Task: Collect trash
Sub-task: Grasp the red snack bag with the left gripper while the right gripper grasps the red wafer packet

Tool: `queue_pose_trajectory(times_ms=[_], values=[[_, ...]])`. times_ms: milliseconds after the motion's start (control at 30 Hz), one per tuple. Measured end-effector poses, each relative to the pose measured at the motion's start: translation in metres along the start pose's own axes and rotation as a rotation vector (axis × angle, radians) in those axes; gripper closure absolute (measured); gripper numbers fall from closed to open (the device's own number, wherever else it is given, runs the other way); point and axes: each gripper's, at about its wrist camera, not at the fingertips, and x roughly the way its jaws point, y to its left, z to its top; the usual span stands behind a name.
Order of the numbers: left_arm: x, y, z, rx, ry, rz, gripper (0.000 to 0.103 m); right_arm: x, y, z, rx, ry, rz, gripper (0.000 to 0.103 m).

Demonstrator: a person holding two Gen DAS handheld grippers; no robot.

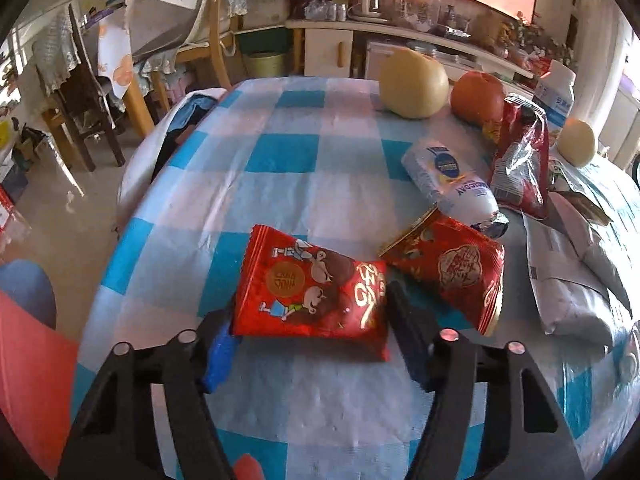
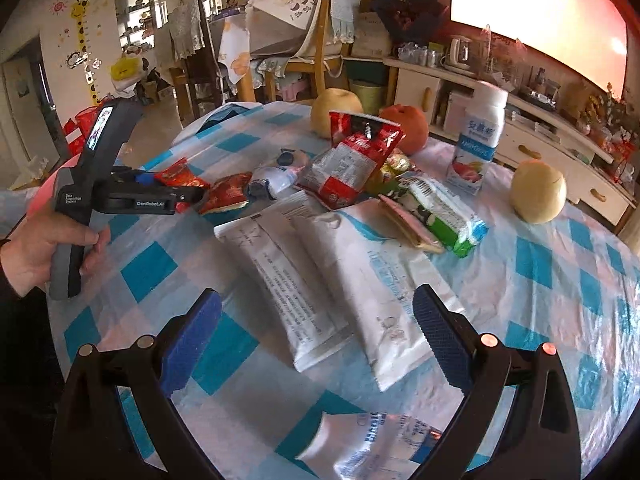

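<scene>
A red snack packet (image 1: 308, 292) with cartoon figures lies between the fingers of my left gripper (image 1: 310, 304), its two side edges against both pads. The right wrist view shows that left gripper (image 2: 176, 184) from the side, held by a hand (image 2: 36, 252), with the red packet (image 2: 176, 174) in it. A second red wrapper (image 1: 448, 268) lies just to the right, and a small white bottle (image 1: 452, 184) lies on its side behind it. My right gripper (image 2: 316, 298) stands open above two white pouches (image 2: 320, 264), holding nothing.
The round table has a blue-and-white checked cloth (image 1: 280, 160). At its far side sit pears (image 1: 412, 84), an orange (image 1: 476, 96), a red-and-clear bag (image 2: 352, 160), a green wrapper (image 2: 444, 216) and an upright yoghurt bottle (image 2: 480, 136). Chairs (image 2: 316, 48) and a cabinet (image 2: 540, 140) stand beyond.
</scene>
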Motion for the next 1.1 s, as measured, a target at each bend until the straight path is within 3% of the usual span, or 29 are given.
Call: queue_pose_trajectory(times_ms=[167, 200, 233, 500, 700, 767, 833, 1100], values=[[-0.002, 0.003, -0.001, -0.011, -0.012, -0.024, 0.044, 0.024, 0.016, 0.018, -0.031, 0.003, 0.022, 0.006], [-0.002, 0.003, -0.002, -0.010, -0.013, -0.027, 0.058, 0.028, 0.021, 0.023, -0.037, 0.002, 0.028, 0.006], [-0.003, 0.002, -0.002, -0.001, -0.016, -0.017, 0.080, 0.035, 0.027, 0.028, -0.046, 0.000, 0.035, 0.006], [-0.006, 0.021, -0.003, -0.061, 0.003, -0.071, 0.082, 0.091, 0.077, 0.067, -0.138, 0.023, 0.072, 0.006], [-0.020, 0.029, -0.001, -0.061, -0.039, -0.073, 0.083, 0.116, 0.095, 0.083, -0.193, 0.054, 0.060, 0.007], [-0.025, 0.034, 0.000, -0.065, -0.049, -0.054, 0.083, 0.124, 0.098, 0.085, -0.194, 0.067, 0.057, 0.009], [-0.027, 0.040, 0.000, -0.078, -0.047, -0.044, 0.083, 0.132, 0.100, 0.087, -0.188, 0.078, 0.049, 0.024], [-0.033, 0.053, 0.001, -0.113, -0.058, -0.052, 0.083, 0.142, 0.105, 0.089, -0.222, 0.075, -0.029, 0.025]])
